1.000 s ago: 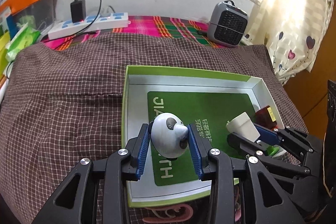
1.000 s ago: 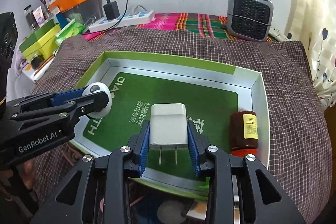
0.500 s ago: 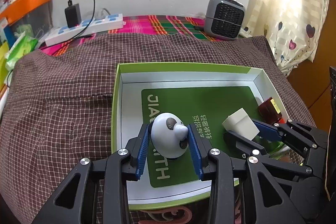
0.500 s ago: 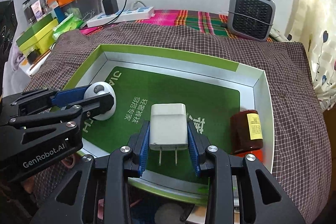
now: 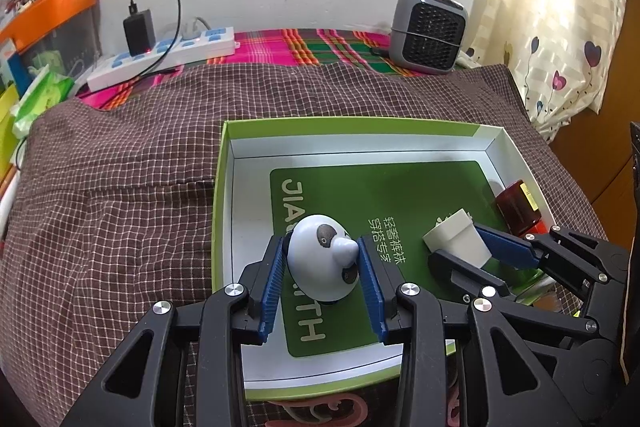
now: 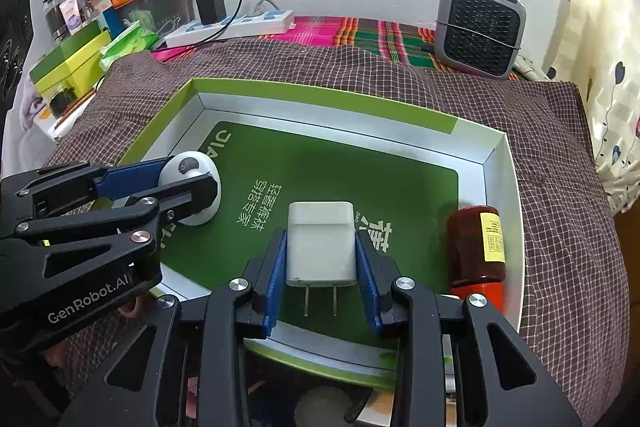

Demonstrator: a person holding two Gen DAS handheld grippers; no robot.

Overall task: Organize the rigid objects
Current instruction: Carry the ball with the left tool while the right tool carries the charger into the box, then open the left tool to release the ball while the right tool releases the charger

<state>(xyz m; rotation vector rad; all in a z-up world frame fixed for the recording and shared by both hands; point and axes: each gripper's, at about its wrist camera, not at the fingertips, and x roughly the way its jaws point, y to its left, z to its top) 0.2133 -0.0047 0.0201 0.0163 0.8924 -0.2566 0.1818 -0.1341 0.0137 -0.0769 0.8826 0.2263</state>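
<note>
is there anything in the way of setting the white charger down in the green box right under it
Nothing visible blocks it. The right gripper holds the white charger over a bare patch of the green box floor. The brown jar lies to its right by the wall, the panda toy to its left.

Over the green tray [image 6: 496, 163]: the white egg-shaped panda toy [image 5: 322, 263] pinched in my left gripper [image 5: 323, 281], the white charger [image 6: 321, 245] (prongs toward me) in my right gripper [image 6: 322, 283]; the red-capped brown jar [image 6: 476, 247] lies at the tray's right wall.
</note>
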